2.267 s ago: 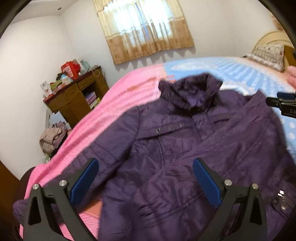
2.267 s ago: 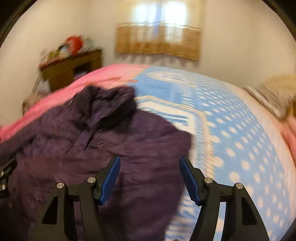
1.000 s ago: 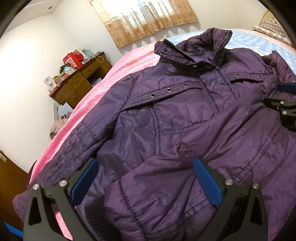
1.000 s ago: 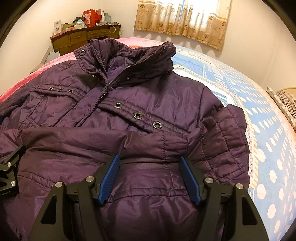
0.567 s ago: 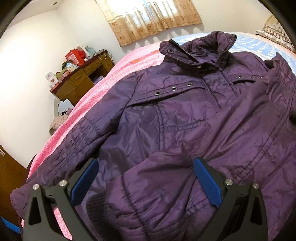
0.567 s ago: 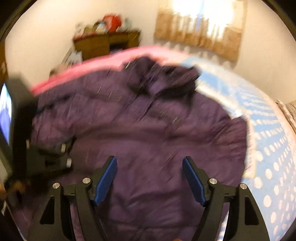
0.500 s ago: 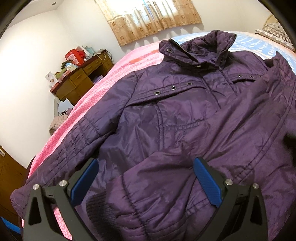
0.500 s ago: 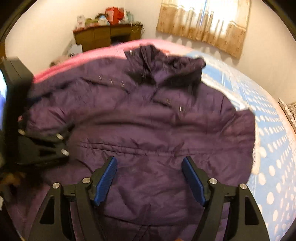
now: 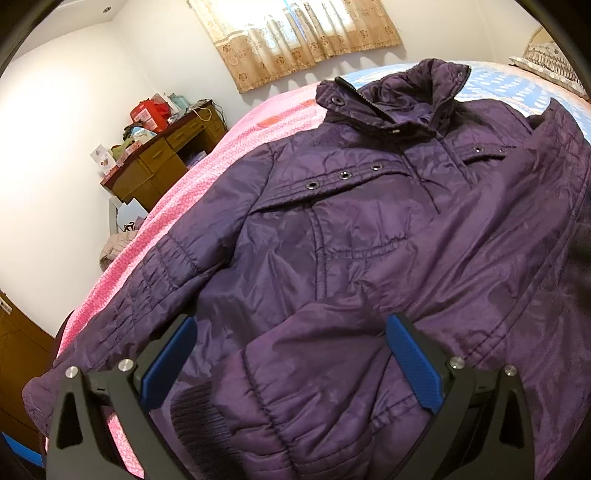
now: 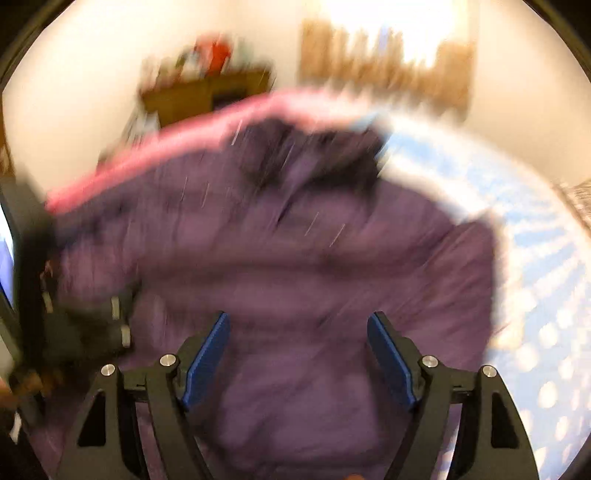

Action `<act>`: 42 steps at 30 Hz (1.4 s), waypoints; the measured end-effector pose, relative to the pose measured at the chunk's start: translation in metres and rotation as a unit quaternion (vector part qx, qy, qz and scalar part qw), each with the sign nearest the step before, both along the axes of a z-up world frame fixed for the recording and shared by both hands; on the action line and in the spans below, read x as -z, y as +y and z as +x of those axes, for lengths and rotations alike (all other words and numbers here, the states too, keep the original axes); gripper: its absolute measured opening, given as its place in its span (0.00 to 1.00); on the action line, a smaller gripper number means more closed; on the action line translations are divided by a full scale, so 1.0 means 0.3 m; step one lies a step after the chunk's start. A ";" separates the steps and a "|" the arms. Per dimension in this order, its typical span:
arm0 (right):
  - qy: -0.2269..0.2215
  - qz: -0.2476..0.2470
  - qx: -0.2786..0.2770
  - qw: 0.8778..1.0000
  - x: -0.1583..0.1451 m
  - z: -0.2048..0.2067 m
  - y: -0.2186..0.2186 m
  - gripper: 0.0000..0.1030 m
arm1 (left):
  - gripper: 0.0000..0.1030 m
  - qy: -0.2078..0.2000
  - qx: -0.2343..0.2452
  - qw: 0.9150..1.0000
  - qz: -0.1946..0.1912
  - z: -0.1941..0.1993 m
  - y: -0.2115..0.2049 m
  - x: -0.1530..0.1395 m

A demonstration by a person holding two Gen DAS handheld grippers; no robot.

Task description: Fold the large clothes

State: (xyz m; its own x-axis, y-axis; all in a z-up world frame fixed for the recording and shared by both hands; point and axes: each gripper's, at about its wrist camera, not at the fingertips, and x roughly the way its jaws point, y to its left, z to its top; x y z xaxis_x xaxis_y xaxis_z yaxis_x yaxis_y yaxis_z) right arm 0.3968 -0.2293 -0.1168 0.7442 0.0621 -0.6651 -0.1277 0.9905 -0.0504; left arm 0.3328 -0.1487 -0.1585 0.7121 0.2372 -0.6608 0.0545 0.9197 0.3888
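You have the purple jacket (image 9: 369, 229) spread face up on the bed (image 9: 192, 192), one sleeve (image 9: 424, 295) folded across its chest. Your left gripper (image 9: 291, 365) hangs with jaws wide and empty over that sleeve's cuff. Your right gripper (image 10: 299, 358) has just been opening, nothing between its jaws. I judge the other sleeve (image 9: 155, 277), left of your left jaws, comes next: grip its cuff and carry it across

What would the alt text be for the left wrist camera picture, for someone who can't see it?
A purple quilted jacket lies spread front-up on a pink bedspread, one sleeve folded across its lower front. The left gripper hangs over it, blue-padded fingers wide apart and pinching nothing. Behind stand a cluttered wooden desk and a curtained window.
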 end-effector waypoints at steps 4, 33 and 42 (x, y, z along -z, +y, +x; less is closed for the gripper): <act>-0.001 -0.030 0.062 0.998 -0.006 0.091 -0.110 0.76 | 1.00 0.000 0.000 1.000 0.001 0.000 0.001 -0.001; 0.073 -0.025 0.087 0.993 0.170 0.203 -0.196 0.79 | 1.00 0.000 0.000 1.000 0.003 0.004 -0.001 0.001; 0.027 0.036 0.085 0.995 -0.064 -0.016 -0.126 0.79 | 1.00 0.035 0.034 0.995 -0.082 -0.062 0.203 -0.160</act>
